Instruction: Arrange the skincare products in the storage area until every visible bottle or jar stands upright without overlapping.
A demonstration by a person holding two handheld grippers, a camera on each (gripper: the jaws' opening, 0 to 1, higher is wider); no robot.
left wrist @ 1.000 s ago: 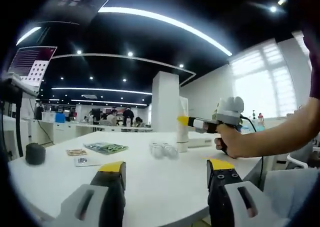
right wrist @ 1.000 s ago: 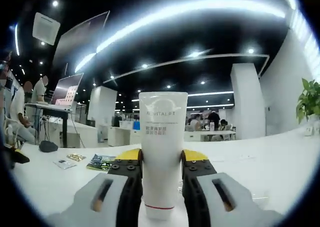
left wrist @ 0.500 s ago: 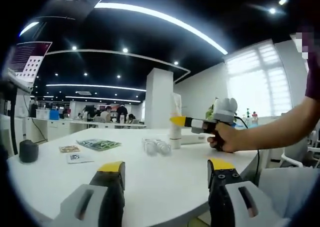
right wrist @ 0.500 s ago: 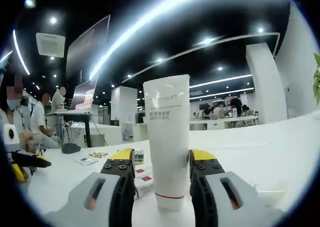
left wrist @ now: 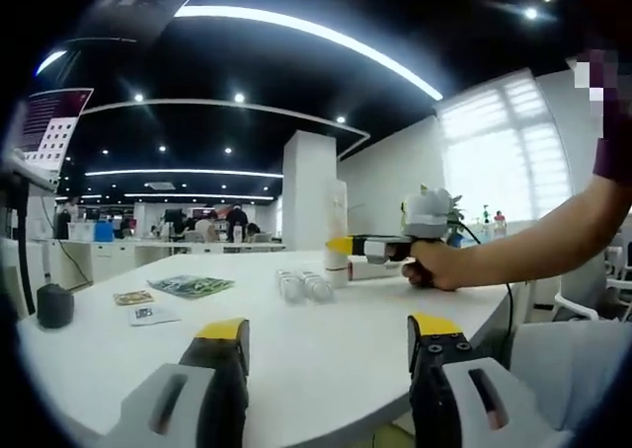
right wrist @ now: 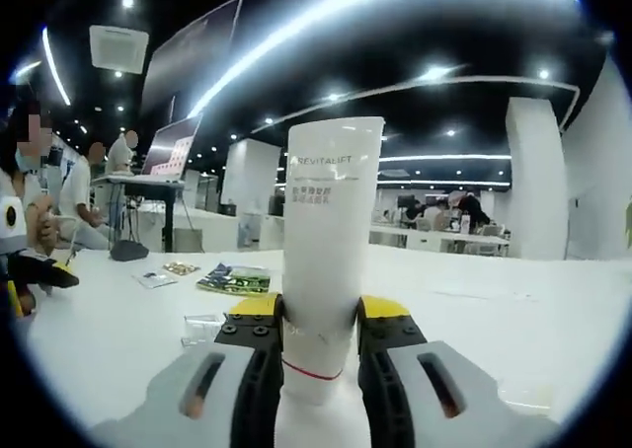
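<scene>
Right gripper [right wrist: 318,341] clamped on upright white Revitalift tube [right wrist: 322,241], cap down on white table [left wrist: 326,339] mid-surface; left gripper [left wrist: 326,344] wide open, holding nothing, near front edge. Two small bottles [left wrist: 301,286] lying flat beside tube, probably yet to be stood up; task judged partly done.

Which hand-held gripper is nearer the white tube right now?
Right. The right hand-held gripper is clamped on the white tube; the left hand-held gripper sits open, well back across the table from it.
</scene>
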